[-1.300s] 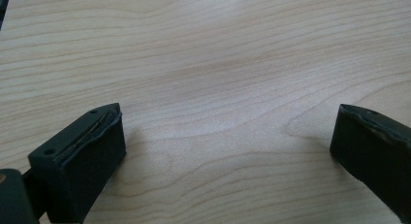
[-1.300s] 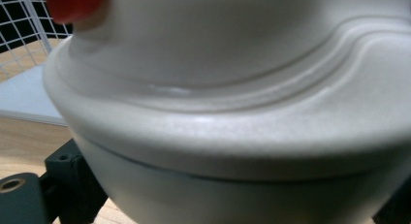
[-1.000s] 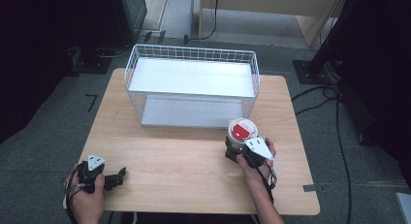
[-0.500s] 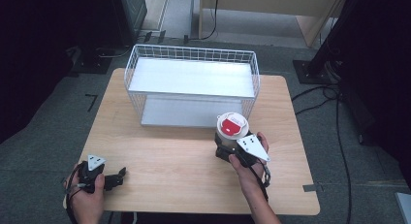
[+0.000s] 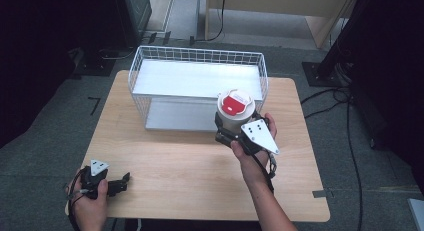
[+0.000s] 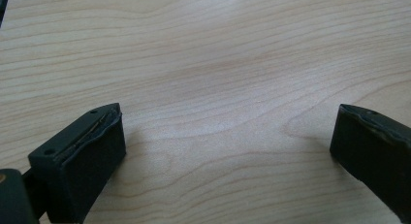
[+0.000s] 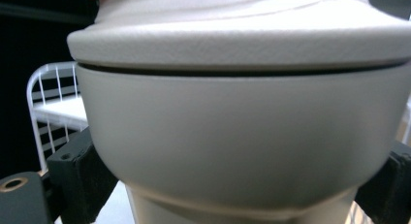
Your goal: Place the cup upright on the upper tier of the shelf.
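Currently: L gripper (image 5: pixel 119 183) is resting at the near-left corner of the table (image 5: pixel 185 166), fingers (image 6: pixel 80 161) spread wide apart w/ nothing but bare wood between them. Mid-table, a white wire basket (image 5: pixel 197 61) is sitting toward the far edge. To the R, the right gripper (image 5: pixel 231 131) is holding a beige container (image 5: pixel 234 116) w/ a red-and-white lid upright, raised just in front of the basket's near-right corner; fingers (image 7: pixel 80 175) are clamping it on both sides.
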The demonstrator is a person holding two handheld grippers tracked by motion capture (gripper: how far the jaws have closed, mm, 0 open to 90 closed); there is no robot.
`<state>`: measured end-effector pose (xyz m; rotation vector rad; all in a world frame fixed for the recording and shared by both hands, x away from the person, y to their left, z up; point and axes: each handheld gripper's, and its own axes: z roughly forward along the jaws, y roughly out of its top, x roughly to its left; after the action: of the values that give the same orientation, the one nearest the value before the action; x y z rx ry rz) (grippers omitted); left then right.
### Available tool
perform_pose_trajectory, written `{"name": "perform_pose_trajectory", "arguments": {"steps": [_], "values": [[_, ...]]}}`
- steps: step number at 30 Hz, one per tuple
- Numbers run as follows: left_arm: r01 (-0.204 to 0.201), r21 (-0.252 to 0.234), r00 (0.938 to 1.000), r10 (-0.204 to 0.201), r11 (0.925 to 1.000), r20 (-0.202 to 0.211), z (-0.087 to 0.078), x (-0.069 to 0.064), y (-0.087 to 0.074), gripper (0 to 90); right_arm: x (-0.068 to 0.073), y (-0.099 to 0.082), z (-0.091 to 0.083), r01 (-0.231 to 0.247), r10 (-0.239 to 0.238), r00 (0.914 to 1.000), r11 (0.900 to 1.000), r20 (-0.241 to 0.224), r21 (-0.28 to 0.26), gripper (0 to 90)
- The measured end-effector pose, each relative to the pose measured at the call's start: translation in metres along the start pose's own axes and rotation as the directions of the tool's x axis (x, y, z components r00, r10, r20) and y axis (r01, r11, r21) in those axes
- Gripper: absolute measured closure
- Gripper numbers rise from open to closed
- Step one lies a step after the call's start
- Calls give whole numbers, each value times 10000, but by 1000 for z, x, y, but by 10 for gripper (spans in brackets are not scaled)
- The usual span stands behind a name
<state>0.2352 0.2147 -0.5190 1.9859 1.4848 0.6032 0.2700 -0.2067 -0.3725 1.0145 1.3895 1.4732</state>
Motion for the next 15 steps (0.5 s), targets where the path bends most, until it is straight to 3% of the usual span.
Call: {"name": "perform_pose_trajectory", "arguments": {"steps": [6,8,15], "values": [[-28,4,10000,28,10000,14,0,0,0,0,1,19,13,260,-253,9996,9980,132,-575,58],[-29,4,10000,29,10000,16,0,0,0,0,0,29,25,282,-256,9991,9964,337,-803,58],[-41,7,10000,41,10000,28,0,0,0,0,-2,40,52,249,-208,9987,9957,468,-890,57]]}}
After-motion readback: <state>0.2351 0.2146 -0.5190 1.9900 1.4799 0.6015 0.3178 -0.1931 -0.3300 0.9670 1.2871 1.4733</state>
